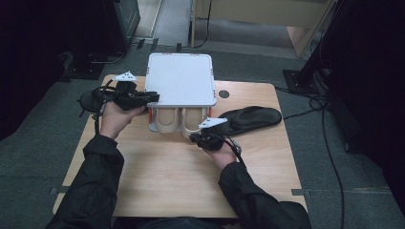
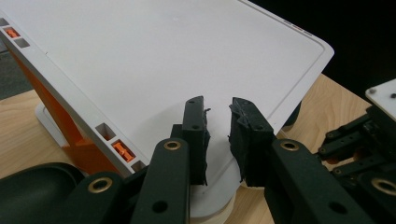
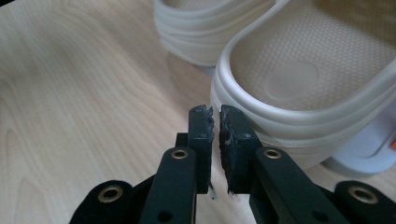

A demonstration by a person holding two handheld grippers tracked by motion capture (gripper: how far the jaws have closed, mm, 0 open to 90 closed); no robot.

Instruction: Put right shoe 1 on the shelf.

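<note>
A white box with a flat white lid (image 1: 180,78) and orange sides stands at the far middle of the wooden table (image 1: 162,176). Two cream slippers (image 1: 165,119) (image 1: 191,119) poke out of its open front. My left gripper (image 1: 154,98) is at the lid's left front corner. Its jaws (image 2: 218,105) hover over the lid (image 2: 163,60), shut to a narrow gap with nothing in it. My right gripper (image 1: 193,137) is just in front of the right slipper (image 3: 299,79). Its jaws (image 3: 217,112) are shut and empty, close to that slipper's rim, while the other slipper (image 3: 210,23) lies beyond.
A black slipper (image 1: 253,118) lies on the table to the right of the box. A round hole (image 1: 223,94) pierces the tabletop behind it. Cables run over the grey floor at the right. Bare wood stretches between the box and the person's sleeves.
</note>
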